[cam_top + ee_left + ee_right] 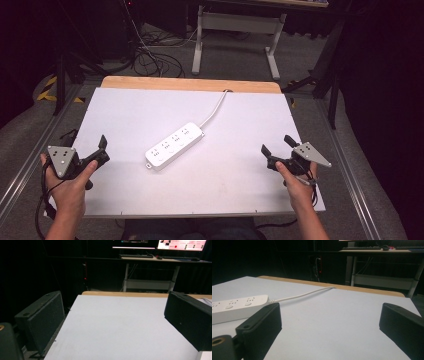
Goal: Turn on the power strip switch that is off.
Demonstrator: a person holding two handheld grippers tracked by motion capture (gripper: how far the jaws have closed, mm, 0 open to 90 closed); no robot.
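Two grippers, left gripper (103,149) and right gripper (276,146), are held with jaws apart and empty, so the power strip (174,145) is best approached squarely from both ends.

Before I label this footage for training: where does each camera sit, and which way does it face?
High view: above the person's side, looking forward and down at the white table and power strip; both forearms, left claw, right claw show.
Left gripper view: rides the left claw, facing across bare table toward a far desk; its open jaws show.
Right gripper view: rides the right claw, facing the power strip's cord; open jaws.
Shared: high and right views both show the power strip.
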